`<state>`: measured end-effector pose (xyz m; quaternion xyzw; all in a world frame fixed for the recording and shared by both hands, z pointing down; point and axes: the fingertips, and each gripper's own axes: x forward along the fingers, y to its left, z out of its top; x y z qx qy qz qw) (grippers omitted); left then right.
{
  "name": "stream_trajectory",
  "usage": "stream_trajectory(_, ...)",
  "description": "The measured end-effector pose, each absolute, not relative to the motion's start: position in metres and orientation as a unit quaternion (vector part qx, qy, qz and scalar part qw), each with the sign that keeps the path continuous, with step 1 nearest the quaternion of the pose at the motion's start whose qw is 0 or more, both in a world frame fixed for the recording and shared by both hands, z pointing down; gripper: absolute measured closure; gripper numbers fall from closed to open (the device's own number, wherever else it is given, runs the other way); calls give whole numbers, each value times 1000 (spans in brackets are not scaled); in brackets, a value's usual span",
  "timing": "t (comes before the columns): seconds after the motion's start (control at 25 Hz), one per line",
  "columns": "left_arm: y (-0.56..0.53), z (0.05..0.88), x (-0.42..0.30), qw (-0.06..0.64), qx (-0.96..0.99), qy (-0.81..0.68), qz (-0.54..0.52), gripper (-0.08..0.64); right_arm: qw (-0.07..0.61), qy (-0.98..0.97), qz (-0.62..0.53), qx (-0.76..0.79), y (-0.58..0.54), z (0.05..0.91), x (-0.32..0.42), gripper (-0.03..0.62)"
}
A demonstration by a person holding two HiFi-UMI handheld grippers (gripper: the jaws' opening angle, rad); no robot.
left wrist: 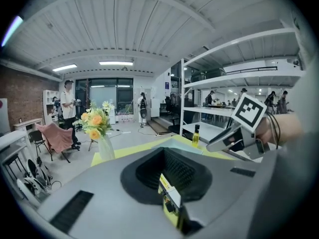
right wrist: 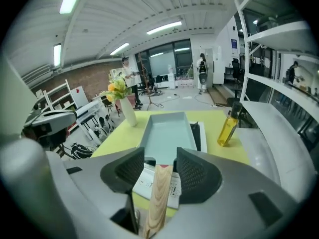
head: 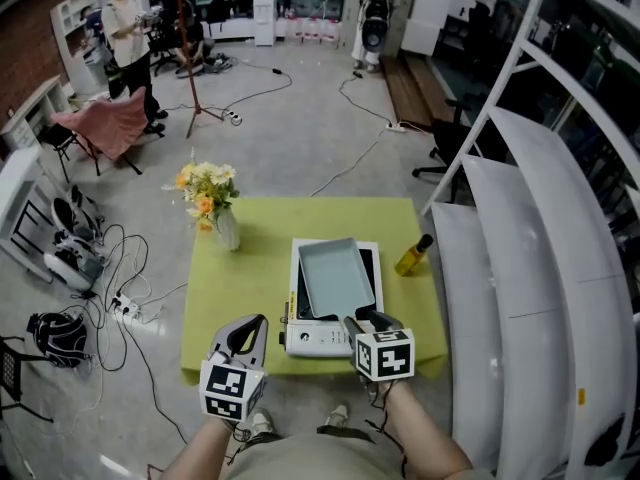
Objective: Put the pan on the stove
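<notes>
A pale blue-grey rectangular pan [head: 335, 276] lies on the white portable stove [head: 318, 340] at the near side of the yellow-green table [head: 250, 268]. In the right gripper view the pan [right wrist: 167, 131] sits straight ahead, and its wooden handle [right wrist: 158, 198] runs back between the jaws. My right gripper [head: 362, 320] is open around that handle, with its pads spread on either side and not pressing. My left gripper [head: 258, 323] hovers at the table's near edge, left of the stove, with its jaws together and nothing in them.
A yellow oil bottle [head: 413, 255] stands right of the stove. A white vase of flowers [head: 215, 208] sits at the table's far left. White shelving [head: 520, 268] runs along the right side. Cables and gear [head: 110, 298] lie on the floor to the left. A person [head: 125, 28] stands far back.
</notes>
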<state>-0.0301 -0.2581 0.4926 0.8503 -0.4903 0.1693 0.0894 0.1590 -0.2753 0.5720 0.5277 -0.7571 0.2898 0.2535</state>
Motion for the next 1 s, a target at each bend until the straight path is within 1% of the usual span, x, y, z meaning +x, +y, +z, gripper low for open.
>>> stream_trajectory(0.24,-257,453,-34,54,854,-496,147,554,182,-793,247,526,-274,498,153,437)
stream_trajectory(0.44,-246,415,-24,-2,866,-480,138,554,130,-818,208,521,-263,441,147,450)
stream_trajectory(0.68,-232,365,-24,-24,876,-475,86,554,70,-841,173,508,-243,384,144,491)
stream_trajectory(0.92,-211,338,-25,-35,877,-473,73,554,44,-848,119,515,-221,347,148,542)
stream_trajectory(1.0,-205,337,-26,-33,879,-471,71,554,46,-848,92,520,-216,342,150,557)
